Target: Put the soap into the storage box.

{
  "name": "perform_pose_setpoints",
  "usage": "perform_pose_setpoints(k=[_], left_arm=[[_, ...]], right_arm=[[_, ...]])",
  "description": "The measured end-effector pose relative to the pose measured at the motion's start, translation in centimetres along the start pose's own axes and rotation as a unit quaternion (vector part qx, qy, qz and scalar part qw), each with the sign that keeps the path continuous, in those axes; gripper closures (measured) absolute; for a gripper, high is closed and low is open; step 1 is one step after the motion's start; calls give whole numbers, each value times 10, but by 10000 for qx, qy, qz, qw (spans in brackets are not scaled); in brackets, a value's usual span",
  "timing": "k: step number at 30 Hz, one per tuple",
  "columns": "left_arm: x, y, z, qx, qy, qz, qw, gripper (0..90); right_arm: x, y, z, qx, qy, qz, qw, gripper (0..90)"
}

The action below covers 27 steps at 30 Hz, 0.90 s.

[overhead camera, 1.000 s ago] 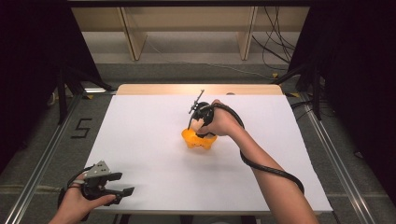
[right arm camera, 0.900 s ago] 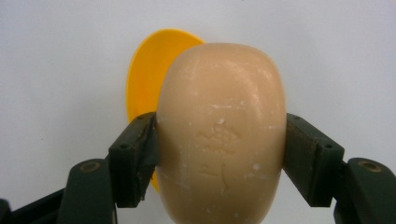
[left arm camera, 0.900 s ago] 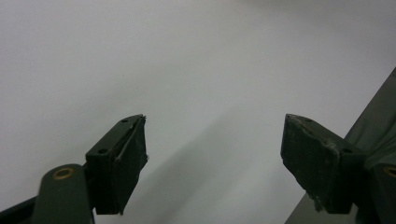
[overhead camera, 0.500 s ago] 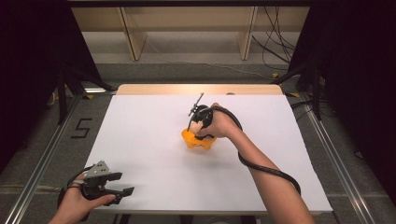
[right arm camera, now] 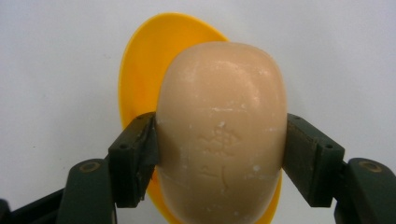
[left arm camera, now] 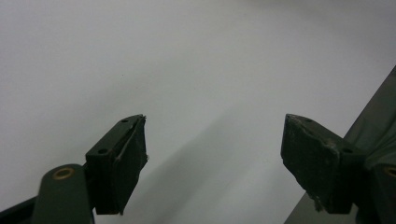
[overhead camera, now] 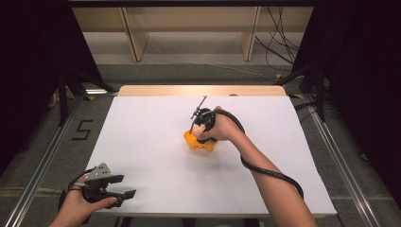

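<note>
My right gripper is shut on a beige oval soap bar, one jaw pressed on each long side. Beneath the soap lies a yellow soap dish; whether the soap rests in it or hangs just above it I cannot tell. In the high view the right gripper points down at the yellow dish near the middle of the white table. My left gripper stands open at the front left corner. Between its jaws there is just bare white tabletop.
The table's front edge runs just below the left gripper. A black cable trails along the right forearm. Wooden shelf legs and loose cables stand on the floor beyond the far edge. Metal rails flank the table.
</note>
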<state>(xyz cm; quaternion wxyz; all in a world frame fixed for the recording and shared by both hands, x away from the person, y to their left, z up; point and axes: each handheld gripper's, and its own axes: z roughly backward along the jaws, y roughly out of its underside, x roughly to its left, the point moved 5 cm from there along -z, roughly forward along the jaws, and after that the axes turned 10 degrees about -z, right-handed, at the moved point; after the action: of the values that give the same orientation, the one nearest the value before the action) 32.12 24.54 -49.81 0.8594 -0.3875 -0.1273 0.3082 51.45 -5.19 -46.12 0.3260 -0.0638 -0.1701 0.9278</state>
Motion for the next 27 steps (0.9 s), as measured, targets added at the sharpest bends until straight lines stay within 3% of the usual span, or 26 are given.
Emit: perform_pose_setpoints(k=[3,5,6,7,11,13,15,16,20,22,23,25,26,27], left_arm=[[0,0,0,0,2,-6,10000,221],[0,0,0,-3,4,-12,10000,221],[0,0,0,2,8,-18,10000,221],[2,0,0,47,-34,-120,9999,221],[3,0,0,56,-39,-183,9998,221],[0,1,0,65,2,27,10000,221],[0,0,0,61,-11,20,10000,221],[1,0,0,25,-7,-108,9999,221],[1,0,0,7,-18,-87,10000,221],[3,0,1,56,-39,-174,9998,221],[1,0,0,20,-21,-99,9999,222],[1,0,1,27,-26,-112,9999,221],[1,-1,1,-17,-28,-87,10000,223],[2,-1,1,-38,-69,-135,9999,223]], right_arm=[[0,0,0,18,-49,8,10000,330],[-2,-2,-1,-46,-48,158,9999,329],[0,0,-1,14,-80,-31,10000,357],[1,0,0,-10,-93,-40,9999,361],[1,-2,3,-109,-115,-38,9999,388],[1,-2,8,-212,-88,-67,9997,420],[1,-1,10,-232,-83,-96,9996,432],[0,-1,12,-296,-51,-17,9995,457],[1,5,26,-655,-28,-223,9976,544],[2,12,34,-816,28,-388,9959,593],[2,23,39,-877,87,-424,9952,640],[2,29,41,-920,112,-392,9949,667],[3,37,43,-936,122,-487,9943,695],[4,52,44,-999,107,-387,9942,740]])
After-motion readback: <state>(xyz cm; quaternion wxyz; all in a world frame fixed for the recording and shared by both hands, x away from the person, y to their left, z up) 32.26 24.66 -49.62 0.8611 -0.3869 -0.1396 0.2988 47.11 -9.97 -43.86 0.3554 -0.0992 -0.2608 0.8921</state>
